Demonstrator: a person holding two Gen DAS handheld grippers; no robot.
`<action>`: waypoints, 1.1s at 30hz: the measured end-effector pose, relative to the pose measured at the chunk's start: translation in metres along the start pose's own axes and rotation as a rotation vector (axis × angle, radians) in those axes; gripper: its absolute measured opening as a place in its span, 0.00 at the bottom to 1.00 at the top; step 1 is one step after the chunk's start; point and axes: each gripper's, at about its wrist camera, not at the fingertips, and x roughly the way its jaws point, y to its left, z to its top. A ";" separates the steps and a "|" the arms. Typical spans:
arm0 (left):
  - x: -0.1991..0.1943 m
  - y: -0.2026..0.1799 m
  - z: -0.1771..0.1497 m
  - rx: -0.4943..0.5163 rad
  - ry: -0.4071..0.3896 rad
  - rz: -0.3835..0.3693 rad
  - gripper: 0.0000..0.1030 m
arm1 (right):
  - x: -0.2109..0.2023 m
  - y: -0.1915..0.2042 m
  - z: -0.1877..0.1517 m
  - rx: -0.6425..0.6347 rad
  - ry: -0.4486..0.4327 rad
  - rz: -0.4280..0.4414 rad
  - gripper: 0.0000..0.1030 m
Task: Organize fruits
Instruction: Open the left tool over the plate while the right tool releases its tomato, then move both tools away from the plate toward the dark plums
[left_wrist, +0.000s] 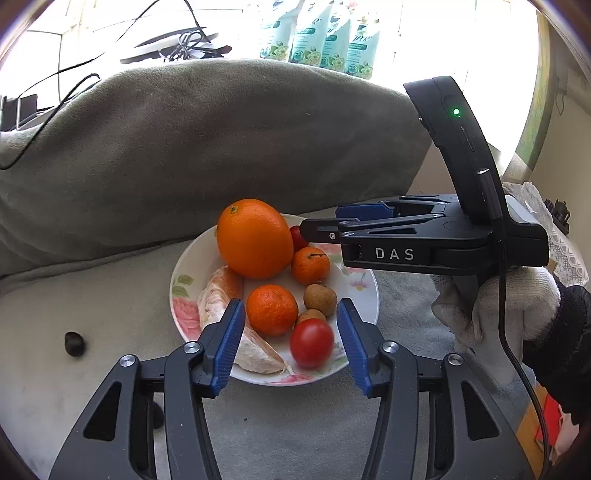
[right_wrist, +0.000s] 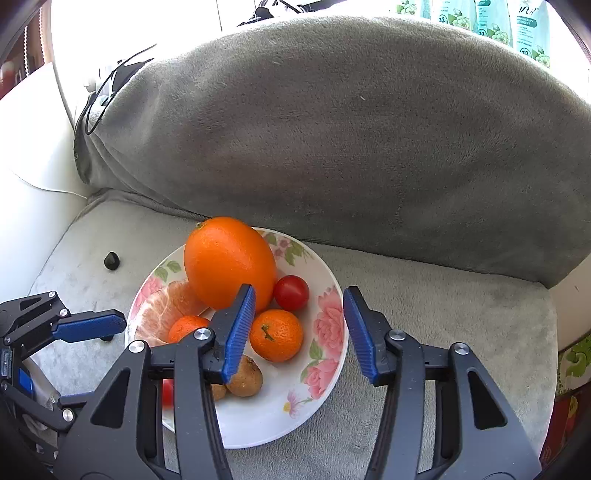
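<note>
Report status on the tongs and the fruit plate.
Left tongs and right tongs open, empty, over the plate. Big orange and small fruits plated. Nothing blocking.

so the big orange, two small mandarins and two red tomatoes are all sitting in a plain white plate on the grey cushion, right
Not quite: the round white plate is not plain; pink flowers and green leaves are printed around its rim, as the right wrist view shows. The rest holds: the big orange, two small mandarins and two red tomatoes sit in it on the grey cushion.
</note>
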 end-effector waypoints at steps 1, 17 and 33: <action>0.000 0.001 0.000 0.001 0.000 0.002 0.49 | -0.001 0.000 0.000 0.001 -0.003 -0.001 0.58; -0.008 0.004 0.000 -0.012 -0.006 0.017 0.64 | -0.013 -0.001 0.000 0.014 -0.023 -0.032 0.81; -0.020 0.010 -0.004 -0.020 -0.013 0.048 0.73 | -0.032 0.003 -0.005 0.035 -0.039 -0.024 0.87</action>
